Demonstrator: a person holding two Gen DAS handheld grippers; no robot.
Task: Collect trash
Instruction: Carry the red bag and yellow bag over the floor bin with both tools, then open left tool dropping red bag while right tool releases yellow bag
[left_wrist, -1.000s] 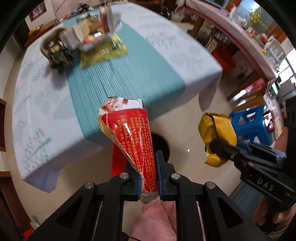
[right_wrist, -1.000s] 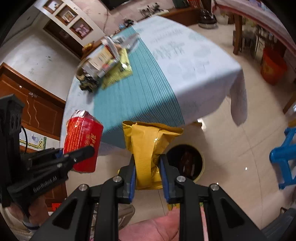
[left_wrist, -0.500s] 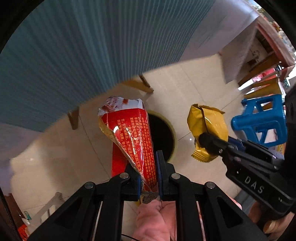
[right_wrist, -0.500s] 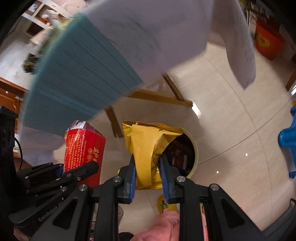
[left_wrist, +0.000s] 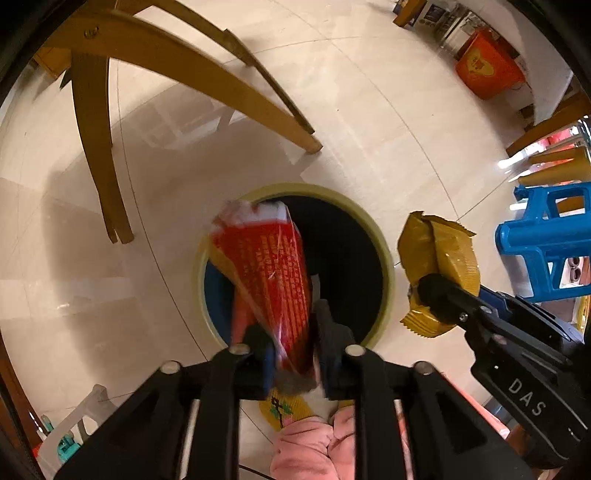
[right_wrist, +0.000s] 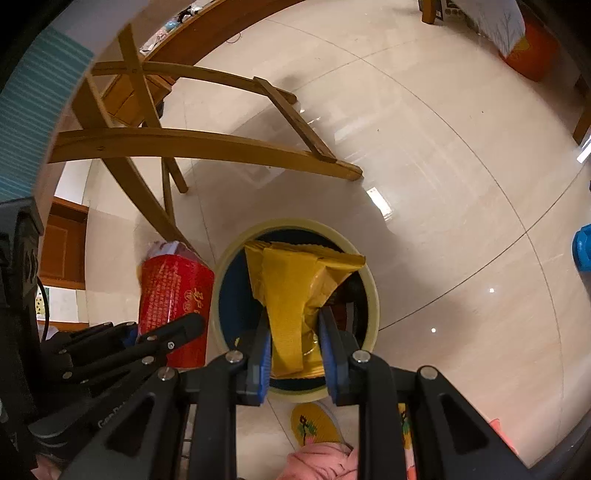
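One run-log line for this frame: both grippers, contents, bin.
left gripper: jaws just opening, red wrapper between them | right gripper: shut on yellow wrapper | both over trash bin

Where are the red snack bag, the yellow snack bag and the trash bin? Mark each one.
red snack bag (left_wrist: 271, 266), left wrist view, on its printed red face.
yellow snack bag (right_wrist: 291, 288), right wrist view, on its folded front.
trash bin (right_wrist: 373, 295), right wrist view, on its pale rim, right side.

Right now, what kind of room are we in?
Probably a home dining room: shiny floor tiles, wooden table legs under a tablecloth, a blue plastic stool, and a trash bin on the floor.
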